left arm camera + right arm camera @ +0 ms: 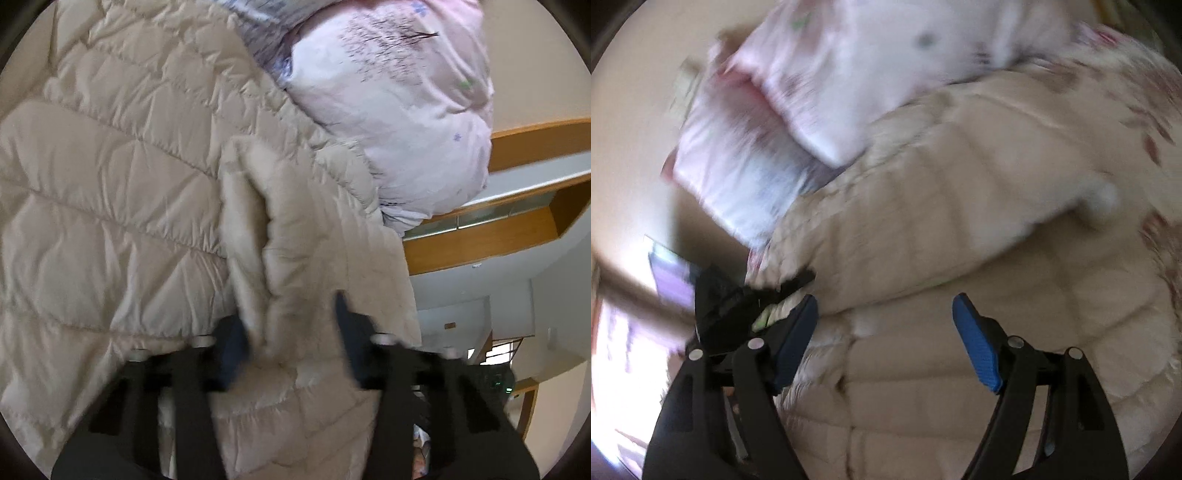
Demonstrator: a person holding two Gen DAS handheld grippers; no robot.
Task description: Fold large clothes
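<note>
A large beige quilted puffer jacket [110, 192] fills the left wrist view and lies spread on the bed in the right wrist view [979, 229]. My left gripper [291, 332] has its jaws apart with a thick fold of the jacket bunched between the blue pads; the frame is blurred and I cannot tell if it grips. My right gripper [884, 332] is open and empty, its blue pads [977, 343] wide apart just above the jacket's quilted panels. The other gripper's black body [727, 306] shows at the left.
A pink-white floral pillow or duvet [399, 110] lies beyond the jacket, also in the right wrist view [820, 92]. A floral bedsheet [1145, 122] lies at right. Wooden shelving and wall [517, 206] stand at right in the left wrist view.
</note>
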